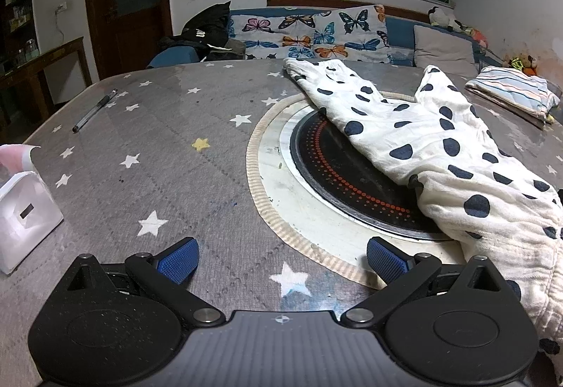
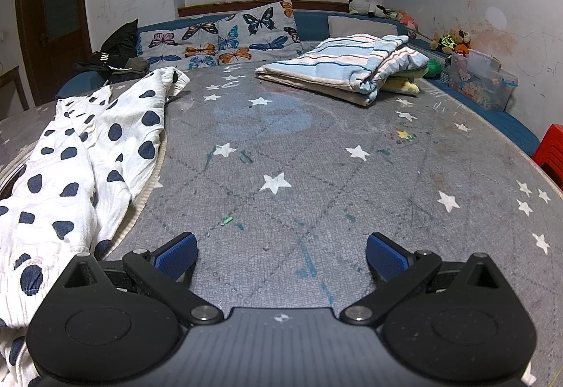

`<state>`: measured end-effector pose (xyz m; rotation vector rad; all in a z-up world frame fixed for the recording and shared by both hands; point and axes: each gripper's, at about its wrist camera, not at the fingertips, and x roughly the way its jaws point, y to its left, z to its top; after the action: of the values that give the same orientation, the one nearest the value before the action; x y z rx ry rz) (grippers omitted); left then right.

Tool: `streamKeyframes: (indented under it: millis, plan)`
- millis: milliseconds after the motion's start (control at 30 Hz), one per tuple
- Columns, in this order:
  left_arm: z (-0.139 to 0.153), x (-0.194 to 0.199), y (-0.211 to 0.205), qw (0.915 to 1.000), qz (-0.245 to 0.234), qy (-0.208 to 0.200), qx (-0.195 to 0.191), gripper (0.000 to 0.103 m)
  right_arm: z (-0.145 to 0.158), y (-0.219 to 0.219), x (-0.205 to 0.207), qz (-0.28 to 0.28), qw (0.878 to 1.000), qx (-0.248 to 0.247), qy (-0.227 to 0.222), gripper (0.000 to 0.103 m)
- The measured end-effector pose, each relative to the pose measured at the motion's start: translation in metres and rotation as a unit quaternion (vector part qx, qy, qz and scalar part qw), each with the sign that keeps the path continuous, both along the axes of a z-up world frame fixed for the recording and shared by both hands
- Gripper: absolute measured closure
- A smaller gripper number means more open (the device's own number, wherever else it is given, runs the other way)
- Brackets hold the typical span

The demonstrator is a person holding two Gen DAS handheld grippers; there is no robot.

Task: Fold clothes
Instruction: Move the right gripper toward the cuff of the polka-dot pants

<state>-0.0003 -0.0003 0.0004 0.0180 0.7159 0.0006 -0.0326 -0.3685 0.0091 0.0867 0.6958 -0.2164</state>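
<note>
White trousers with dark blue dots lie spread on the grey star-patterned table, legs pointing away, waistband near me; they also show at the left of the right wrist view. My left gripper is open and empty above the table, just left of the waistband. My right gripper is open and empty, with the trousers to its left. A folded striped garment lies at the table's far side.
A round black hotplate set in the table lies partly under the trousers. A pen and a white box lie at the left. A sofa with butterfly cushions, a clear toy bin and a red stool border the table.
</note>
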Motion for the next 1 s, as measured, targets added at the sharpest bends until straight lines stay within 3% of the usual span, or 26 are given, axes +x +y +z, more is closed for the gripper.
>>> streamKeyframes:
  millis: [267, 1000]
  plan:
    - [0.003, -0.002, -0.003, 0.9999, -0.002, 0.012, -0.009, 0.000, 0.004, 0.012, -0.012, 0.026, 1.000, 0.002, 0.005, 0.000]
    - [0.022, -0.054, -0.035, 0.9997, -0.020, 0.005, 0.011, 0.000, 0.015, 0.047, -0.072, 0.099, 0.995, 0.008, -0.007, 0.001]
